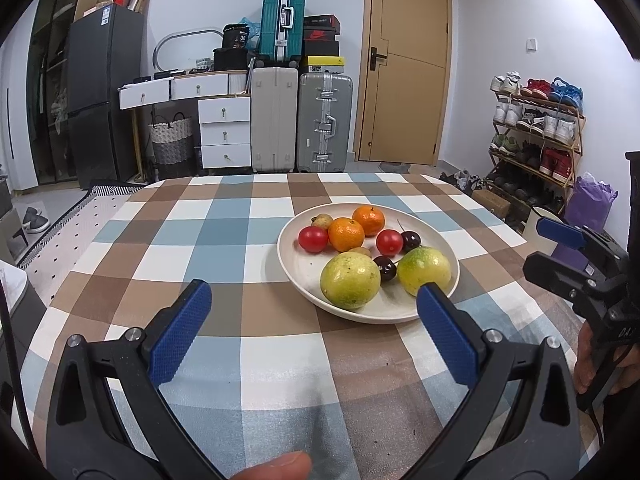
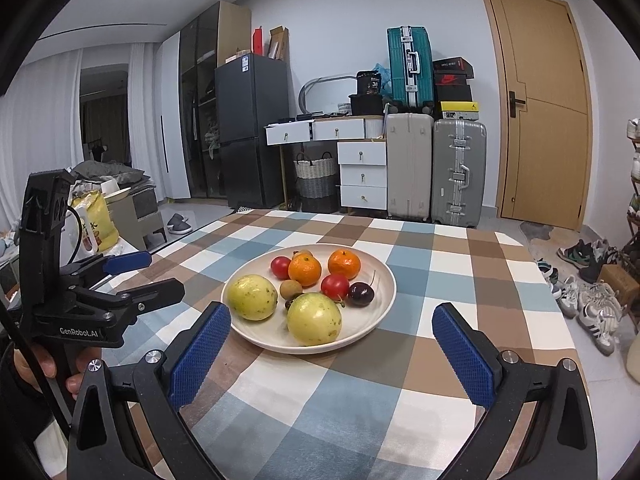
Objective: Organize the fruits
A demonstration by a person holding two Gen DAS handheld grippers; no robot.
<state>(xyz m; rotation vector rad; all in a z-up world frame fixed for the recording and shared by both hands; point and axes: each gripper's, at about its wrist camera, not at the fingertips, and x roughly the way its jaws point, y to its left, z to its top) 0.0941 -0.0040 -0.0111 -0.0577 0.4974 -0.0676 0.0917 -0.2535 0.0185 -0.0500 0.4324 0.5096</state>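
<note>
all the fruit lies together on the white plate [image 1: 292, 276], which sits on the checked tablecloth [image 1: 224, 240] right of centre in the left wrist view and at centre in the right wrist view: two yellow-green guavas [image 2: 253, 297] toward the lower edge of the pile, two oranges [image 2: 305, 270] and two red tomatoes [image 2: 335, 286] above them, two dark cherries [image 2: 360, 294] and a couple of small brown fruits [image 2: 291, 289] tucked between. no fruit shows on the cloth outside the plate. the left gripper [image 1: 314, 298] hangs low in its frame with its jaws spread wide and nothing between them, its right pad just at the plate's lower rim; the right gripper [image 2: 331, 322] likewise stands wide apart and empty, framing the plate's near edge. this layout fits either a gathered plate at the end of the sorting or a full plate about to be sorted out elsewhere, and no second container is in view to settle it. any grasp from here would need a jaw centred over one round fruit without nudging its neighbours, since they touch.
</note>
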